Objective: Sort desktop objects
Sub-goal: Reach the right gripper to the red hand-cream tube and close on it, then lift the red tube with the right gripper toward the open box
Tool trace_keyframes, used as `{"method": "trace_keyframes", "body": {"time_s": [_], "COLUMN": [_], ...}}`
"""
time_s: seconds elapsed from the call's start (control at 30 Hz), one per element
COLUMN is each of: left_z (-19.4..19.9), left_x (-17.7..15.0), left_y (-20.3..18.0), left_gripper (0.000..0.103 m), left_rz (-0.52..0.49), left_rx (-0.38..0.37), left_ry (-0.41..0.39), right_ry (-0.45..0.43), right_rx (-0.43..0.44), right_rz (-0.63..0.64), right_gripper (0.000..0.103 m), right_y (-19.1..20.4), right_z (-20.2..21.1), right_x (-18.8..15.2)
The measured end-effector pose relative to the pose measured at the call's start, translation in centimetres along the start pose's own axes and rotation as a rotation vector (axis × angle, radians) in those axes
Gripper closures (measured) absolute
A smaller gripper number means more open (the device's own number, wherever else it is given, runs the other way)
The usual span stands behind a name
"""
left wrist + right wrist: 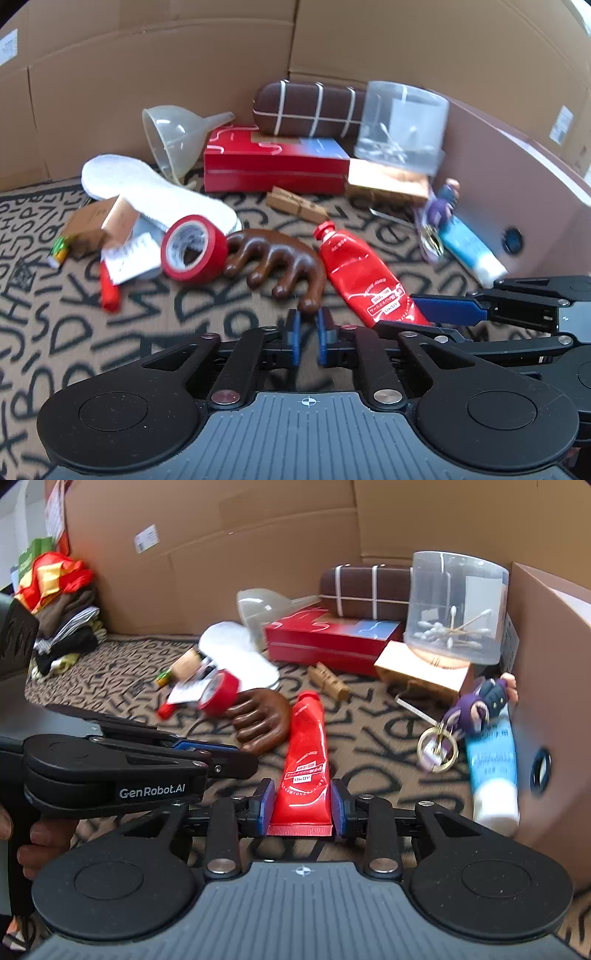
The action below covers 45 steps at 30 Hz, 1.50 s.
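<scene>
A red tube (304,760) lies on the lettered mat, its crimped end between the blue pads of my right gripper (302,808), which stand against its sides. It also shows in the left wrist view (364,275). A brown wooden comb-shaped massager (277,264) lies left of the tube. My left gripper (309,334) has one tooth of the massager between its nearly closed pads. The right gripper's fingers (476,308) reach in from the right in the left wrist view. A red tape roll (194,253) leans on the massager.
A red box (275,164), brown case (308,107), clear funnel (173,134), swab jar (402,127), white insole (155,194), clothespin (295,208), blue tube (493,766), keyring figure (469,714) and small boxes lie around. Cardboard walls (147,74) enclose the mat. Clothes (62,616) pile at far left.
</scene>
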<state>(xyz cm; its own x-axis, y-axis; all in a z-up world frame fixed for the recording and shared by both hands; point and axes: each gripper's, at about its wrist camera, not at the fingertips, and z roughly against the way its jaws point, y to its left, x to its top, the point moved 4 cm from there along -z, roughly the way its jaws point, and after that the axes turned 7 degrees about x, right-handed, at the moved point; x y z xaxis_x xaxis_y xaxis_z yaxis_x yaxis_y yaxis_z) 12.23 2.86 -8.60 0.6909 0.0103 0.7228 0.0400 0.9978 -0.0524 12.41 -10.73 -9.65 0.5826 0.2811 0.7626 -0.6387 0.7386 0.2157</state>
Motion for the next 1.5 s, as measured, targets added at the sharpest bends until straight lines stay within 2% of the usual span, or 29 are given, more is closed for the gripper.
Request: {"method": "trace_keyframes", "body": {"time_s": [0.4, 0.43, 0.5, 0.67, 0.77, 0.87, 0.93, 1.03, 1.1, 1.17, 1.27, 1.3, 1.33, 1.4, 1.43, 1.5], "left_z": [3.4, 3.5, 3.8, 4.2, 4.1, 3.7, 3.4, 2.3, 1.5, 0.7, 0.6, 0.5, 0.4, 0.4, 0.4, 0.4], "left_x": [-2.5, -2.6, -2.6, -2.4, -1.9, -1.1, -0.6, 0.1, 0.2, 0.1, 0.0, 0.1, 0.1, 0.3, 0.3, 0.4], "left_y": [-1.2, -1.3, -1.3, -1.4, -1.5, -1.8, -2.1, -2.6, -3.0, -3.2, -3.5, -3.5, -3.6, -3.5, -3.5, -3.4], "left_gripper": [0.103, 0.099, 0.081, 0.080, 0.076, 0.060, 0.045, 0.033, 0.033, 0.033, 0.034, 0.039, 0.055, 0.064, 0.075, 0.079], "left_rz": [-0.012, -0.013, -0.008, -0.014, -0.008, 0.001, 0.007, 0.010, 0.002, -0.011, -0.031, -0.032, -0.033, -0.024, -0.018, -0.010], "left_rx": [-0.023, -0.025, -0.038, -0.061, -0.078, -0.103, -0.119, -0.141, -0.144, -0.142, -0.138, -0.135, -0.132, -0.124, -0.121, -0.123], "left_ry": [0.020, 0.019, 0.018, 0.008, 0.005, 0.003, -0.001, 0.008, 0.026, 0.044, 0.031, 0.031, 0.031, 0.034, 0.036, 0.042], "right_ry": [-0.002, -0.001, 0.005, 0.007, 0.006, 0.004, 0.004, 0.004, 0.003, 0.002, 0.002, 0.002, 0.002, 0.001, 0.001, -0.001], "right_rx": [0.018, 0.017, 0.013, 0.008, 0.008, 0.009, 0.011, 0.012, 0.013, 0.007, -0.002, -0.002, -0.002, -0.005, -0.006, -0.008], "right_rz": [-0.017, -0.017, -0.008, 0.000, -0.001, 0.001, 0.007, 0.013, 0.012, 0.010, 0.006, 0.005, 0.005, 0.008, 0.010, 0.015], "right_gripper": [0.066, 0.066, 0.066, 0.060, 0.060, 0.059, 0.059, 0.058, 0.058, 0.052, 0.052, 0.052, 0.051, 0.051, 0.051, 0.050], "right_y": [2.1, 2.2, 2.4, 2.7, 2.5, 2.5, 2.5, 2.4, 2.3, 2.1, 1.7, 1.6, 1.6, 1.6, 1.6, 1.7], "right_z": [2.9, 2.9, 3.0, 3.0, 2.9, 2.8, 2.8, 2.6, 2.6, 2.8, 3.0, 3.0, 3.0, 2.9, 2.9, 2.8], "right_x": [-2.3, -2.4, -2.6, -2.7, -2.6, -2.6, -2.6, -2.5, -2.4, -2.5, -2.6, -2.6, -2.6, -2.6, -2.6, -2.6]}}
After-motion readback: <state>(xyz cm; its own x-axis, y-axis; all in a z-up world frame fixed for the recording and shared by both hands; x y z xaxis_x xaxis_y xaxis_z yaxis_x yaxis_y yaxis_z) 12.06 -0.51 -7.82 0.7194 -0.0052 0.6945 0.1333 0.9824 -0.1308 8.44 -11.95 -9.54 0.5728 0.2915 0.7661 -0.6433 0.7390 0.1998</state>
